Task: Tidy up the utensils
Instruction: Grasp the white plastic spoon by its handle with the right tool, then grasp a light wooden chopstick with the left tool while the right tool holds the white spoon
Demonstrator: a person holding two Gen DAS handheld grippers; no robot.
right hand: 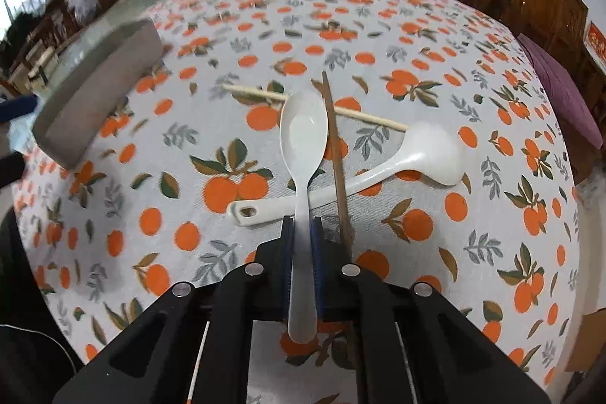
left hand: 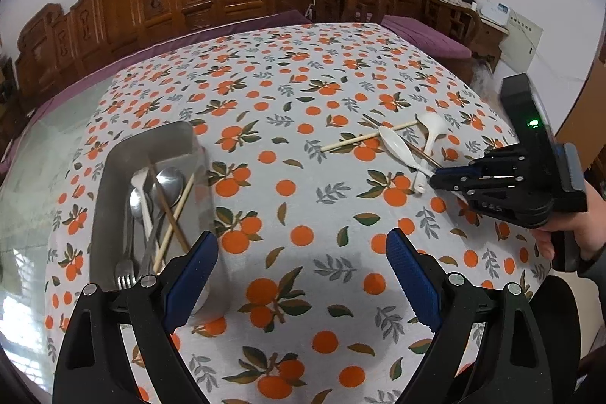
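**Operator:** Spoon (right hand: pixel 303 135) pinched by its handle in my right gripper (right hand: pixel 302 226), jaws closed down to the handle's width. It's the white one, bowl pointing away from me, out toward the table's right side. I can't tell whether the bowl is resting on the cloth or just clear of it.

**Spotter:** What's tangled with it?

**Operator:** Plenty. The handle crosses over the white ladle (right hand: pixel 424 154), a dark chopstick (right hand: pixel 337 158) runs right alongside, touching or nearly so, and a pale chopstick (right hand: pixel 314 105) lies crosswise just past the bowl. I'd lift straight up first, level, so nothing gets dragged along, and only then swing left.

**Spotter:** Where to?

**Operator:** The metal tray (left hand: pixel 110 161) near the table's left edge. It already holds a metal spoon (left hand: pixel 170 184), a fork (left hand: pixel 125 271), a white utensil and crossed chopsticks (left hand: pixel 172 222), so I'd lay this one in lengthwise beside them, not across.

**Spotter:** Left side?

**Operator:** Left gripper (left hand: pixel 303 267) is wide open, holding nothing, hovering over the tablecloth (left hand: pixel 303 101) just beside the tray's near end. It sits close to my path, so my judgement is to come into the tray from the far side.
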